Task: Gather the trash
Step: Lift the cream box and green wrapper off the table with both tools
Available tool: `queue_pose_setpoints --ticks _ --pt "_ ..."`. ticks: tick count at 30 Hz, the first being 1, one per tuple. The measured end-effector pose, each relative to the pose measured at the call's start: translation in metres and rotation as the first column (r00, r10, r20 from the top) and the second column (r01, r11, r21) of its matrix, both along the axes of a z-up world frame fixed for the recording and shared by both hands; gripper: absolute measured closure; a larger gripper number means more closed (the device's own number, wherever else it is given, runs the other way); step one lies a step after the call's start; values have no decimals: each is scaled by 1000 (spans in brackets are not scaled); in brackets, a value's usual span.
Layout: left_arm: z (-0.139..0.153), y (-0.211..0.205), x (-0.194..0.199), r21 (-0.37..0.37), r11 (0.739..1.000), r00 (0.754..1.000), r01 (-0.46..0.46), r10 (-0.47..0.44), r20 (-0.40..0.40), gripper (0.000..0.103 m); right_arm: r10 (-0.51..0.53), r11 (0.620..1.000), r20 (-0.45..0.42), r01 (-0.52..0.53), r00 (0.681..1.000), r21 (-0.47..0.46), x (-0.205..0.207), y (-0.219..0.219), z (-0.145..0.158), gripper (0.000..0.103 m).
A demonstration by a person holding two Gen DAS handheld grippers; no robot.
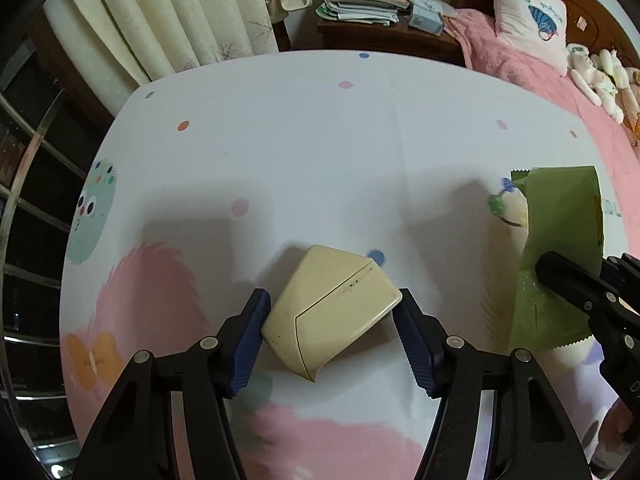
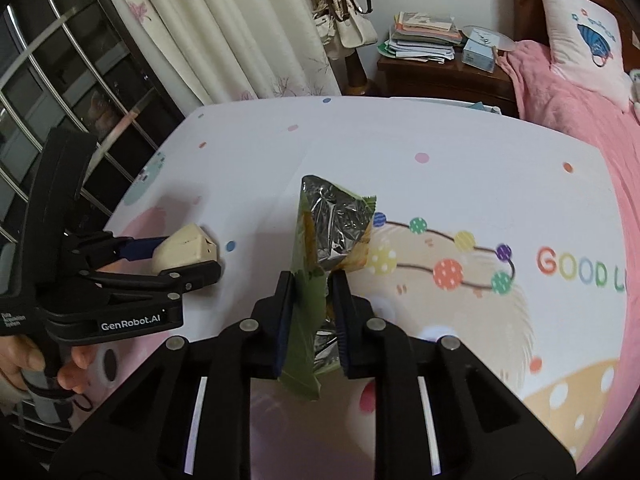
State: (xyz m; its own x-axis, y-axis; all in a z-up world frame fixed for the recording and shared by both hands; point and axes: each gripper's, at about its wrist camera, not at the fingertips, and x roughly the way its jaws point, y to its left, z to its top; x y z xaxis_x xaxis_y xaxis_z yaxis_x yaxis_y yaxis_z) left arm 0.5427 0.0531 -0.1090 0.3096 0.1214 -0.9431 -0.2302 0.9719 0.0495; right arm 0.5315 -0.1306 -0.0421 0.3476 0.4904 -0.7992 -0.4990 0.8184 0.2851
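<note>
A cream plastic box [image 1: 332, 308] with a hinged lid lies on the patterned table cover [image 1: 320, 140]. My left gripper [image 1: 332, 304] is shut on it, one blue pad on each side. It also shows in the right wrist view [image 2: 184, 252], held by the left gripper [image 2: 188, 260]. My right gripper [image 2: 312, 284] is shut on a green snack wrapper [image 2: 332, 224] with a silver lining, torn open and held upright above the table. The wrapper shows at the right of the left wrist view [image 1: 560, 248].
The table's far edge [image 2: 360, 100] meets cream curtains [image 2: 224, 28] and a wooden nightstand [image 2: 444, 72] stacked with books. A bed with a pink blanket [image 2: 572, 112] runs along the right. A metal window grille [image 2: 60, 80] is at the left.
</note>
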Motion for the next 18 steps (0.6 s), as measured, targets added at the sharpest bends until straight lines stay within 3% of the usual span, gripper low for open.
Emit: queue_pose_setpoints --ticks 9,18 --pt "50 -27 -68 3 1000 999 22 -22 42 40 -38 998 -7 38 999 57 -64 -19 39 87" --pt "91 -37 -180 -29 996 994 85 -83 72 40 -90 995 19 89 996 43 -173 -23 78 87"
